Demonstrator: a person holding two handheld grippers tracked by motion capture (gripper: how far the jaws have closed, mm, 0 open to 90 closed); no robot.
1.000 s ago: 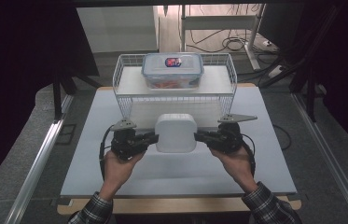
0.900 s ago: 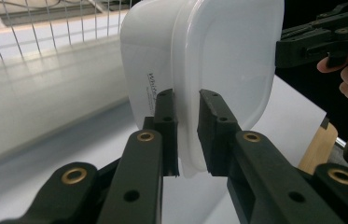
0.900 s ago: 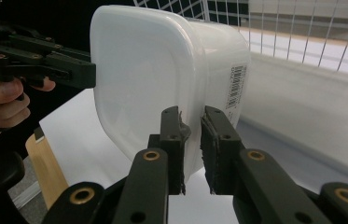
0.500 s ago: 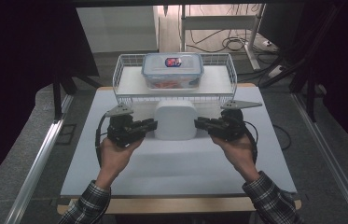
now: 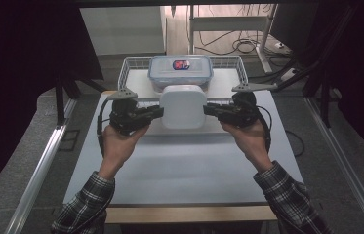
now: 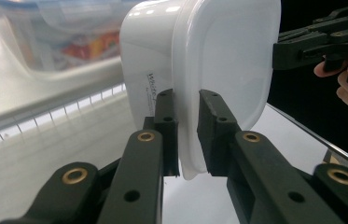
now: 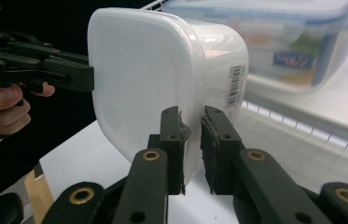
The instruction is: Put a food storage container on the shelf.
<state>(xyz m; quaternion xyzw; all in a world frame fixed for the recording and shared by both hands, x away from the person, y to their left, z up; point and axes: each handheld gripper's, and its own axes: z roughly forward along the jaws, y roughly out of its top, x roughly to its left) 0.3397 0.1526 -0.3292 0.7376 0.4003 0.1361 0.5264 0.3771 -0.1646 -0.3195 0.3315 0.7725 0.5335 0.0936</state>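
A white plastic tub with rounded corners hangs above the table, held from both sides. My left gripper is shut on its left rim and my right gripper is shut on its right rim. In the left gripper view the jaws of the left gripper pinch the thin rim of the tub, which is turned on its side. In the right gripper view the right gripper clamps the opposite rim of the tub, which bears a barcode label.
Just behind the tub stands a white wire basket holding a clear lidded food box with a blue-rimmed lid. The white table top stretches toward the person. Dark floor and rails lie on either side.
Both grippers have carried the white tub away from the person, up and toward the wire basket. It now overlaps the basket's front edge in the high view.
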